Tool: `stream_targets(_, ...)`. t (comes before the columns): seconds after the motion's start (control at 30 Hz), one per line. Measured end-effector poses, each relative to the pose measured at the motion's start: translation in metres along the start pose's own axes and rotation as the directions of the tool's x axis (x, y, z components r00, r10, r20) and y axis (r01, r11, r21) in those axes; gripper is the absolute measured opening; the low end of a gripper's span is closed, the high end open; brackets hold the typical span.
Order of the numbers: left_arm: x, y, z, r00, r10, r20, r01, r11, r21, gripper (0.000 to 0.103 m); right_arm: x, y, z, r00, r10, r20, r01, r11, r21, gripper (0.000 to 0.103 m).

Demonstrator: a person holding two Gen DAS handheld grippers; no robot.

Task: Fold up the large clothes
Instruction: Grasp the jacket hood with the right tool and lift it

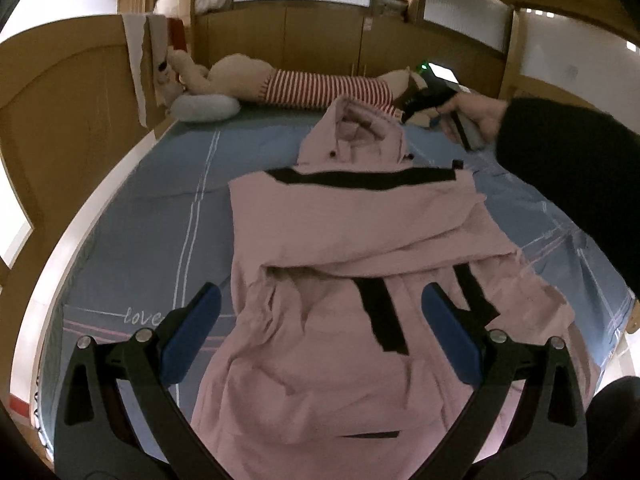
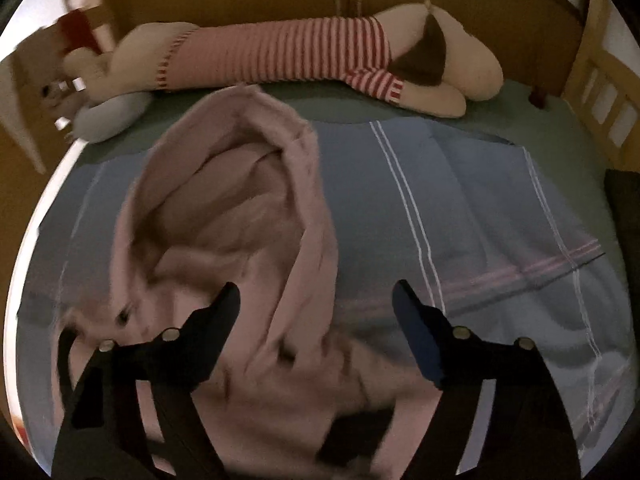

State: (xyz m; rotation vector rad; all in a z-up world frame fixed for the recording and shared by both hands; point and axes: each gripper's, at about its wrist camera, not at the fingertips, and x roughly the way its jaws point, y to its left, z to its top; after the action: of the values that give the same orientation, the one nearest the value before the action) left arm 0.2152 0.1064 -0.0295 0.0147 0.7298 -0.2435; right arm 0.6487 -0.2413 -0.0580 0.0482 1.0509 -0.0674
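A pink hoodie (image 1: 340, 220) with black stripes lies on the blue bed sheet (image 1: 152, 220), its sleeves folded across the body and its hood (image 1: 352, 136) toward the far side. My left gripper (image 1: 320, 312) hovers open over the lower part of the hoodie, blue pads wide apart and nothing pinched. In the right wrist view the hood (image 2: 224, 200) lies opened up. My right gripper (image 2: 316, 292) stands open just above it, with the hood's right edge running between the fingers and the pads clear of the cloth.
A long plush toy (image 1: 320, 88) in a red-and-white striped shirt lies along the far edge of the bed, with a grey pillow (image 1: 204, 106) at its left. Wooden panels stand behind, and a slatted wooden rail (image 2: 600, 100) at the right. A dark sleeve (image 1: 560, 168) reaches in from the right.
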Motion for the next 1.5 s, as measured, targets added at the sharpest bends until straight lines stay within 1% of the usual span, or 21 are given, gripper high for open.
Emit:
stream_targets(0.03,0.002,0.001,-0.001,1.000,0.002,-0.009,-0.002,1.000,0.002,0.101,0.014,-0.001,0.008,1.000,0.003,-0.017,-0.003,1.000,0.007,0.069)
stream_targets(0.17,0.011,0.002,-0.005,0.999,0.005,-0.040,-0.004,1.000,0.022,0.101,0.058,0.000,0.034,0.998,0.023,-0.051,-0.022,1.000,0.018,0.066)
stream_targets(0.27,0.018,0.001,-0.007,0.998,0.004,-0.059,-0.002,0.999,0.039,0.101,0.078,0.007,0.045,0.998,0.023,-0.065,-0.023,1.000,0.008,0.060)
stream_targets(0.33,0.021,0.002,-0.008,0.997,0.007,-0.071,-0.004,0.999,0.041,0.101,0.095,0.012,0.053,0.997,0.010,-0.074,-0.010,1.000,-0.007,0.056)
stream_targets(0.43,0.026,0.003,-0.010,0.997,0.014,-0.082,-0.010,0.999,0.040,0.101,0.118,0.016,0.060,0.995,-0.028,-0.093,0.026,0.999,-0.022,0.056)
stream_targets(0.47,0.028,0.003,-0.010,0.996,0.014,-0.086,-0.010,0.999,0.039,0.101,0.124,0.016,0.061,0.995,-0.040,-0.092,0.038,0.999,-0.026,0.054)
stream_targets(0.53,0.031,0.005,-0.010,0.995,0.009,-0.098,-0.006,1.000,0.030,0.101,0.133,0.019,0.062,0.994,-0.040,-0.101,0.037,0.999,-0.037,0.021)
stream_targets(0.6,0.032,0.006,-0.010,0.995,0.005,-0.102,-0.003,1.000,0.020,0.101,0.136,0.017,0.061,0.994,-0.042,-0.103,0.041,0.999,-0.015,0.011)
stream_targets(0.7,0.031,0.005,-0.008,0.996,0.003,-0.090,-0.001,1.000,0.018,0.101,0.123,0.013,0.062,0.998,-0.028,-0.065,0.028,1.000,0.005,0.005)
stream_targets(0.73,0.031,0.005,-0.008,0.996,-0.001,-0.087,0.002,1.000,0.015,0.101,0.113,0.011,0.061,0.999,-0.013,-0.034,0.013,1.000,0.004,0.004)
stream_targets(0.83,0.032,0.003,-0.005,0.997,-0.004,-0.082,0.005,1.000,0.007,0.101,0.088,0.011,0.055,1.000,0.024,0.017,-0.023,1.000,-0.018,0.004)
stream_targets(0.93,0.032,0.000,-0.004,0.997,-0.009,-0.078,0.009,1.000,0.001,0.101,0.046,0.007,0.041,0.991,0.093,0.099,-0.088,0.995,-0.055,0.003)
stream_targets(1.0,0.033,-0.001,-0.004,0.997,-0.008,-0.074,0.007,1.000,-0.003,0.101,0.017,0.005,0.026,0.980,0.134,0.148,-0.121,0.988,-0.096,0.003)
stream_targets(1.07,0.035,-0.001,-0.003,0.997,-0.002,-0.074,0.001,1.000,-0.009,0.101,-0.014,0.000,0.002,0.965,0.177,0.194,-0.153,0.980,-0.128,0.003)
stream_targets(1.13,0.040,0.000,-0.002,0.997,-0.023,-0.073,0.020,0.999,-0.036,0.101,-0.040,-0.003,-0.022,0.948,0.207,0.242,-0.170,0.971,-0.165,0.003)
stream_targets(1.17,0.041,0.000,-0.002,0.997,-0.033,-0.072,0.030,0.998,-0.049,0.101,-0.050,-0.004,-0.034,0.943,0.213,0.254,-0.170,0.969,-0.181,0.003)
stream_targets(1.2,0.043,0.000,-0.001,0.997,-0.049,-0.068,0.044,0.997,-0.069,0.101,-0.063,-0.007,-0.052,0.933,0.232,0.276,-0.183,0.964,-0.194,0.003)
stream_targets(1.3,0.044,-0.006,0.003,0.996,-0.082,-0.034,0.079,0.993,-0.087,0.101,-0.089,-0.006,-0.090,0.907,0.258,0.334,-0.181,0.952,-0.245,0.003)
stream_targets(1.37,0.043,-0.016,0.006,0.998,-0.065,-0.004,0.065,0.997,-0.041,0.101,-0.104,0.005,-0.118,0.887,0.260,0.382,-0.131,0.935,-0.330,0.003)
stream_targets(1.43,0.043,-0.024,0.012,0.998,-0.051,0.025,0.051,0.999,0.015,0.101,-0.106,0.005,-0.131,0.882,0.273,0.383,-0.143,0.931,-0.335,0.003)
stream_targets(1.5,0.044,-0.032,0.024,0.995,-0.009,0.096,0.000,0.995,0.098,0.101,-0.106,0.004,-0.138,0.881,0.279,0.383,-0.150,0.931,-0.334,0.003)
